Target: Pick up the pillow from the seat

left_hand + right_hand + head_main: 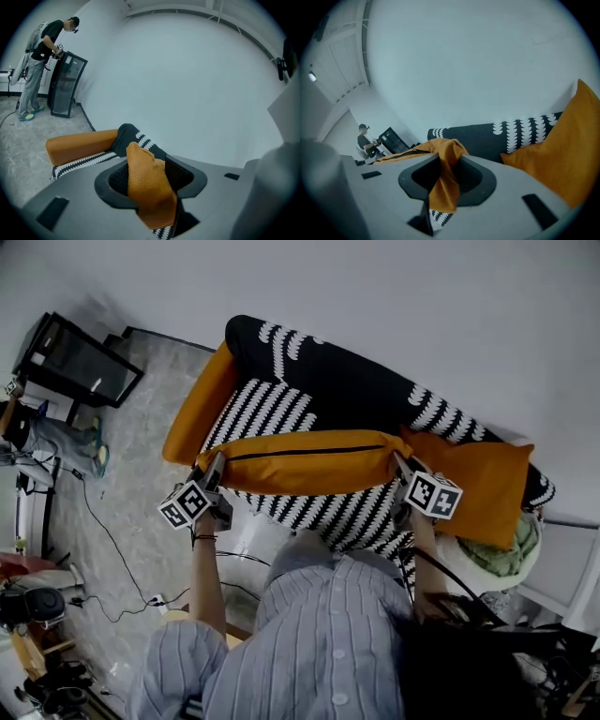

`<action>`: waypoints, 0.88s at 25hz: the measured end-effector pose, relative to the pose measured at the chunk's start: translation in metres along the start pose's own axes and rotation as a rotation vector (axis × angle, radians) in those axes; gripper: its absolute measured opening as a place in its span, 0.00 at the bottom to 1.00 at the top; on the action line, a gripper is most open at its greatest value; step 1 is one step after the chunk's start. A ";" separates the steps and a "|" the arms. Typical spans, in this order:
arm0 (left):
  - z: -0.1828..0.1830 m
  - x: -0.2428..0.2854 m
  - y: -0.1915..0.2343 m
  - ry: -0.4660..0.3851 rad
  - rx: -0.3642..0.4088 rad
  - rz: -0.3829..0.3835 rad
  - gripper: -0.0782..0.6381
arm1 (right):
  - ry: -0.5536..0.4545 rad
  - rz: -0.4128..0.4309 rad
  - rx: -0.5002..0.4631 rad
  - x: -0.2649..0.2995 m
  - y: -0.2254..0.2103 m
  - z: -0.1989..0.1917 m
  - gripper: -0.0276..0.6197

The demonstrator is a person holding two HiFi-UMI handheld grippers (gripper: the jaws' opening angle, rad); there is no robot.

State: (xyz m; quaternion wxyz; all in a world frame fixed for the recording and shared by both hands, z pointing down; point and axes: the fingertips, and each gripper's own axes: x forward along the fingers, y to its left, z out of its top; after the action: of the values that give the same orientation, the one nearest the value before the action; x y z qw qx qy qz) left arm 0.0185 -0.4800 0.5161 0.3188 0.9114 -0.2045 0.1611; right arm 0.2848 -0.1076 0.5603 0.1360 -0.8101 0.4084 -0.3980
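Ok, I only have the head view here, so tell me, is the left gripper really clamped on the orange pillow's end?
Observer: Yes. In the left gripper view, the left gripper has a bunched corner of the orange pillow pinched between its jaws.
Operator: And the right one?
Observer: Same. The right gripper is shut on the other corner, and the fabric droops below the jaws.
Operator: Is that corner touching the other cushion?
Observer: No. In the right gripper view, dark sofa backrest shows between it and the orange cushion.
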 end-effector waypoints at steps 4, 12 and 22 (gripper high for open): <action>-0.015 -0.031 -0.008 -0.018 -0.045 0.013 0.38 | 0.016 0.034 -0.032 -0.009 0.007 -0.001 0.19; -0.057 -0.097 -0.014 -0.073 -0.087 0.100 0.37 | 0.051 0.097 -0.094 -0.034 0.012 -0.010 0.19; -0.105 -0.189 -0.015 -0.142 -0.137 0.200 0.37 | 0.113 0.186 -0.159 -0.058 0.031 -0.048 0.19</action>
State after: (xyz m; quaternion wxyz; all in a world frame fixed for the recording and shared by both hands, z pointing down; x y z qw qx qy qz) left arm -0.1547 -0.3500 0.5065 0.3472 0.8717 -0.3270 0.1127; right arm 0.2111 -0.0780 0.5433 0.0846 -0.7531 0.5192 -0.3952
